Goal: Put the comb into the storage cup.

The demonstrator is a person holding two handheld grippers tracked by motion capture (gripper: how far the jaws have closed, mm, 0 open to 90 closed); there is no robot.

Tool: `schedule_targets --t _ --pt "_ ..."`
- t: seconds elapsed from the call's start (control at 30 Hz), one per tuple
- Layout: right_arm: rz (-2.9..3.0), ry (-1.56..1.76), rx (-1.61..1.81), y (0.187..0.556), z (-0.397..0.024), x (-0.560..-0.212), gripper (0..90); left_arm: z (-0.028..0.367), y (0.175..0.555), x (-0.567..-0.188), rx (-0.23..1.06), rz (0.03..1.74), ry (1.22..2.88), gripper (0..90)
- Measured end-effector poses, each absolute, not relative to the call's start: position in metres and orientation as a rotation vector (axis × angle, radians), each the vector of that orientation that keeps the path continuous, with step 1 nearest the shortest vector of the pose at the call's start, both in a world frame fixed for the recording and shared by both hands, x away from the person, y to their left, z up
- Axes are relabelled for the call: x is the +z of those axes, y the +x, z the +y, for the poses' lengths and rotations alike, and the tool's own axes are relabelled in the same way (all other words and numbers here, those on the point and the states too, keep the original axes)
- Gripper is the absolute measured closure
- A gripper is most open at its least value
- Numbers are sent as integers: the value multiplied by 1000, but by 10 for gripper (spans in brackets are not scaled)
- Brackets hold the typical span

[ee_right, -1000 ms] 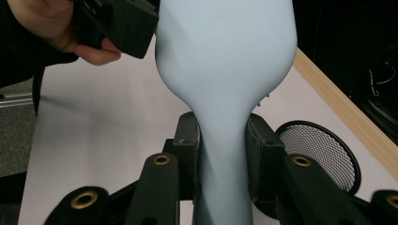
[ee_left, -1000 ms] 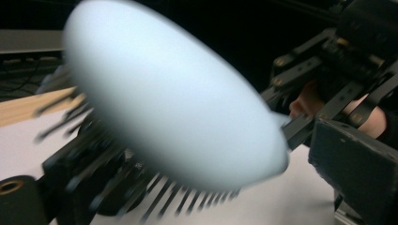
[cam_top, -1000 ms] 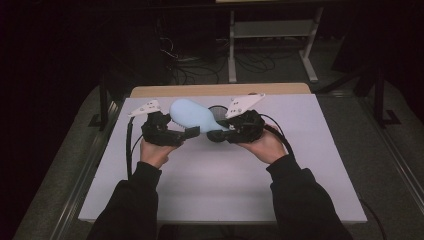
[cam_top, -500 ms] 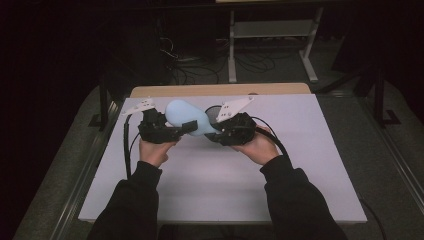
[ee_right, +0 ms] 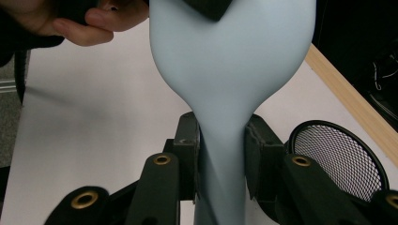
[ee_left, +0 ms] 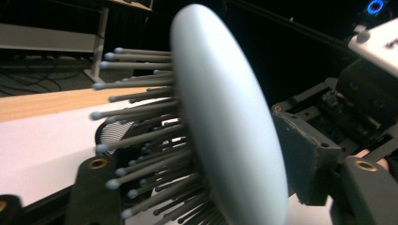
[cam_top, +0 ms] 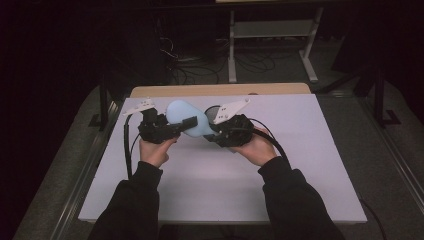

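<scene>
Hairbrush (cam_top: 186, 119), pale blue, was held above the white table (cam_top: 300, 165) between the two grippers, clear of the surface. The right gripper (cam_top: 216, 131) was clamped on the brush's narrow handle; in the right gripper view the handle (ee_right: 220, 154) ran up between the two black jaws, whose inner faces pressed it from either side, so the brush was carried by its slimmest part with the broad head free. The left gripper (cam_top: 186, 123) met the head from the other side. Its jaws had just been closing with the head between them. In the left gripper view the head (ee_left: 230, 122) stood edge-on, the bristles (ee_left: 141, 140) pointing toward one jaw and the smooth back facing the other; the jaw behind the back lay at or very near that surface, while the bristle-side jaw sat among the bristle tips. Whether the pads had yet taken firm hold could not be told. This two-point hold was judged to steady the brush for a hand-over or a turn, the handle grip bearing the weight while the second grip settled on the head. A black mesh strainer (ee_right: 338, 154) lay on the table just behind the brush, near the wooden edge (cam_top: 215, 90) at the far side.
</scene>
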State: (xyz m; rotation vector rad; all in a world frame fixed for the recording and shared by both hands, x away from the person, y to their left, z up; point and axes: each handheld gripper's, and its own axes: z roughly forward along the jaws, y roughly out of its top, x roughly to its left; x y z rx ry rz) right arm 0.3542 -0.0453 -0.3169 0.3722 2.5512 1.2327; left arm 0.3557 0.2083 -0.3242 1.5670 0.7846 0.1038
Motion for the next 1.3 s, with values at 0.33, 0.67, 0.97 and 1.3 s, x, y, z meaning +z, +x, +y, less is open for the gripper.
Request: schedule_targets --t 0.33,0.67,0.97,1.3 --pt "2558 374 1201 355 -44 -323 683 207 358 -324 44 775 1579 457" --pt "2551 419 1226 358 -47 -325 669 197 357 -314 68 746 1631 497" --pt "2533 466 1235 360 -54 -325 634 186 357 -307 108 725 1689 519" --pt "2517 521 1293 362 -67 -322 461 181 360 -293 135 693 1714 524"
